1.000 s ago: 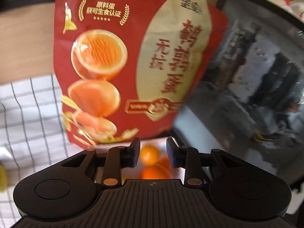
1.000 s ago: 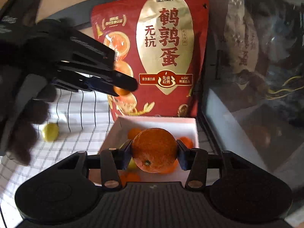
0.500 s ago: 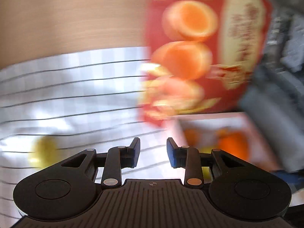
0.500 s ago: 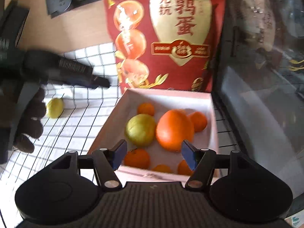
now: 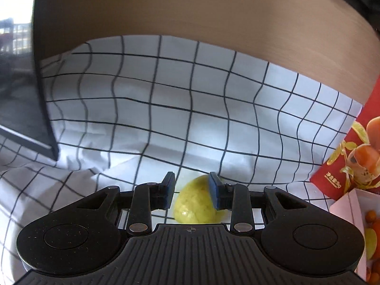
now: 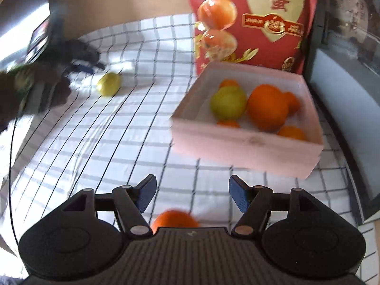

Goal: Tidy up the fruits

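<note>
The left claw [image 5: 192, 191] was pressed nearly together above a yellow-green fruit [image 5: 194, 204] at six o'clock — the right claw [image 6: 192, 196] was spreading, empty, the pink box [image 6: 247, 140] at one o'clock.

We see our left tongs [image 5: 192, 191] narrowly parted above a yellow-green fruit [image 5: 193, 203] lying on the checked cloth [image 5: 166, 99]; right of the tongs stand a red pouch [image 5: 351, 156] and pink box [image 5: 349, 211].

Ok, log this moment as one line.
left gripper: shut, at yellow fruit on cloth | right gripper: jaws opening, nothing between, orange below | pink box: fruits inside
</note>
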